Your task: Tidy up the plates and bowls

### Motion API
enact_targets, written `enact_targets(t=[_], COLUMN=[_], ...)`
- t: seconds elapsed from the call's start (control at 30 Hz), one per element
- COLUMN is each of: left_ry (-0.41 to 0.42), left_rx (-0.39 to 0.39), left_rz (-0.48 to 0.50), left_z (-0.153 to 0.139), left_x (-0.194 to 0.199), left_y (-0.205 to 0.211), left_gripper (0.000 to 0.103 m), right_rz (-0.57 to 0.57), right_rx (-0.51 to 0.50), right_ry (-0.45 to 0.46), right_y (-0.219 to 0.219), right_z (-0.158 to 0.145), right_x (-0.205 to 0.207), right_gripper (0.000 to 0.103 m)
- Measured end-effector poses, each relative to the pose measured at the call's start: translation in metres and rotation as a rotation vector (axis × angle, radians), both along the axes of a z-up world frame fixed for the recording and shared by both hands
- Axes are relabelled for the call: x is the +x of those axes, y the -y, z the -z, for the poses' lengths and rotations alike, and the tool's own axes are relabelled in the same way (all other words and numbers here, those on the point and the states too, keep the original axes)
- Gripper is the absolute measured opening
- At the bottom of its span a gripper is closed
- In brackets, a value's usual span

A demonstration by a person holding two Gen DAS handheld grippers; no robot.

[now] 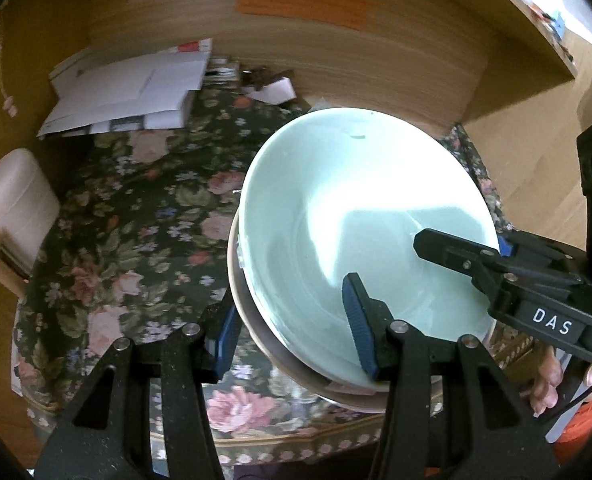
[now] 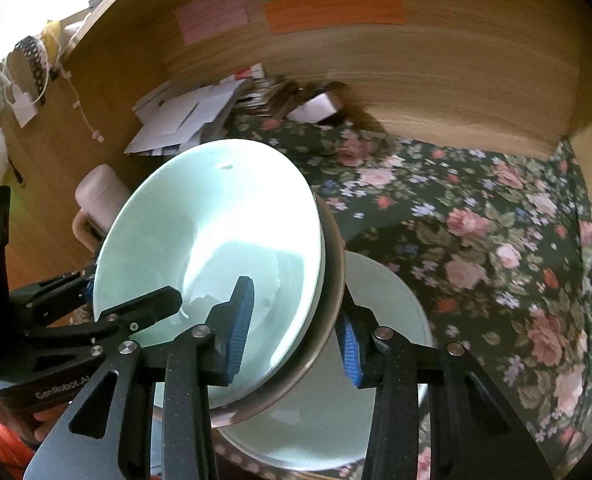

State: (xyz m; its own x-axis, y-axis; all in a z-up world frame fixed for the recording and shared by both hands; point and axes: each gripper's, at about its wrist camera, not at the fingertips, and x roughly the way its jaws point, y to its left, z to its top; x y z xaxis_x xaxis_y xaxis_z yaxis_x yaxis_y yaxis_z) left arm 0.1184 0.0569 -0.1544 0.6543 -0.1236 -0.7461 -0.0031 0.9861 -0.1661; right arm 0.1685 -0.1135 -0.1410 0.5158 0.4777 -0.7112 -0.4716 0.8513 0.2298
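A pale green bowl (image 1: pixel 356 200) sits nested in a brown-rimmed bowl (image 1: pixel 233 276), and the stack hangs tilted above the floral tablecloth (image 1: pixel 135 220). My left gripper (image 1: pixel 291 326) is shut on the stack's near rim, one blue pad inside the green bowl and one under the brown one. My right gripper (image 1: pixel 466 244) is shut on the rim at the right. In the right wrist view, the right gripper (image 2: pixel 296 336) clamps the green bowl (image 2: pixel 215 220) and the brown bowl (image 2: pixel 332 280), while the left gripper (image 2: pixel 127 290) grips the rim at the left. Another pale green dish (image 2: pixel 392 312) lies on the table beneath.
Loose papers and envelopes (image 1: pixel 127 92) are piled at the back left, and a white lidded container (image 1: pixel 15 200) stands at the table's left edge. A wooden panel (image 1: pixel 376 60) with coloured notes (image 1: pixel 304 0) closes the back. A person's fingers (image 1: pixel 548 384) show at the lower right.
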Motion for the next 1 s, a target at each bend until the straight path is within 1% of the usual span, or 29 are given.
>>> enact_targets(t=[0.2, 0.4, 0.8, 0.93, 1.0], left_ry=[-0.021, -0.044, -0.099, -0.089, -0.086], left_rx=[0.01, 0.016, 0.023, 0.035, 0.021], left_rz=[0.036, 0.045, 0.044, 0.049, 0.046], left_z=[0.007, 0.015, 0.033, 0.035, 0.036], left_x=[0.004, 0.01, 0.025, 0.025, 0.026], left_y=[0.022, 0.032, 0.034, 0.035, 0.033], left_gripper=[0.049, 0.049, 0.049, 0.048, 0.048], right_rz=[0.032, 0.042, 0.049, 0.053, 0.047], right_rx=[0.005, 0.01, 0.024, 0.036, 0.032], right_ry=[-0.015, -0.059, -0.13, -0.135, -0.129], right_y=[0.021, 0.032, 0.038, 0.039, 0.038], right_z=[0.006, 0.02, 0.044, 0.047, 0.047], right_x=[0.001, 0.005, 0.018, 0.021, 0.021], right_gripper=[0.036, 0.036, 0.036, 0.036, 0.037])
